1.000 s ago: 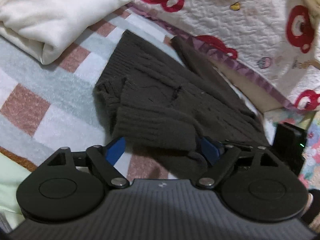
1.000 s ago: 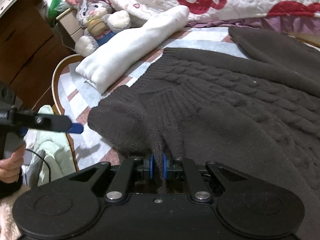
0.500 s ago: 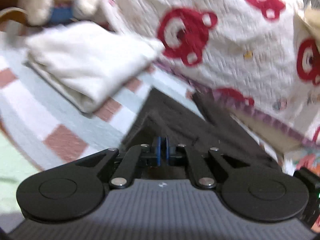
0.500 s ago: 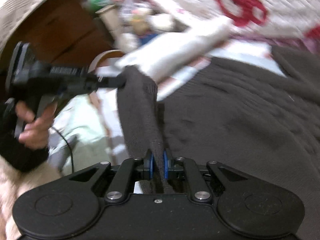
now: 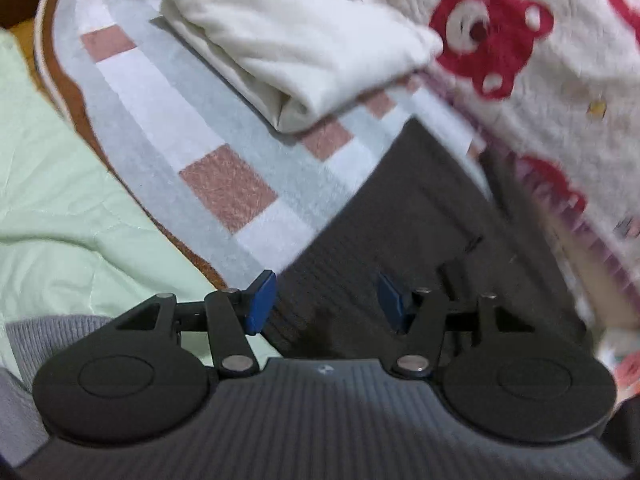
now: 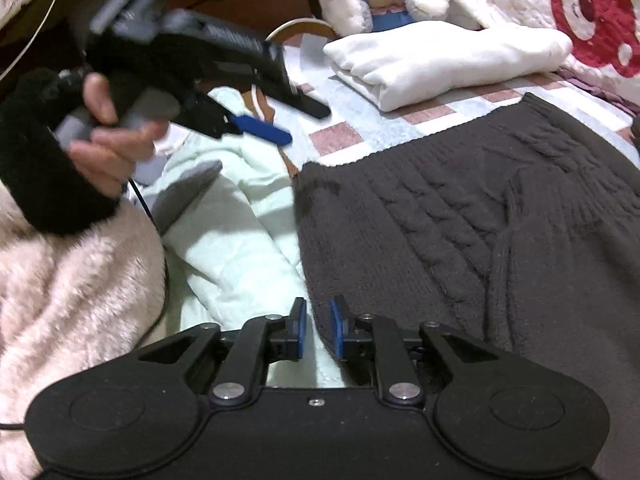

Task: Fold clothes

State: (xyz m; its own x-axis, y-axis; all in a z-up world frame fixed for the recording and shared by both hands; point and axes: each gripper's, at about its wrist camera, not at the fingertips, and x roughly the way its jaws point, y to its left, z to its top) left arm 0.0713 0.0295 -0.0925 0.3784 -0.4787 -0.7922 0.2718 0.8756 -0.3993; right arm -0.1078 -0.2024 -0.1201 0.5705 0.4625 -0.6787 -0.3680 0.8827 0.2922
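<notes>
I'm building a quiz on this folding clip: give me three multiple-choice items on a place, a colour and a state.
1. Where does the white folded cloth lie?
A) beyond the sweater
B) on the sweater
C) in a gripper

2. What colour are the gripper pads?
A) red
B) blue
C) green

3. How is the left gripper?
A) shut on the sweater
B) shut on nothing
C) open

Answers: 1 A, it rests on the checked blanket past the sweater's edge; 2 B, blue pads show in both views; 3 C, its pads stand wide apart.
</notes>
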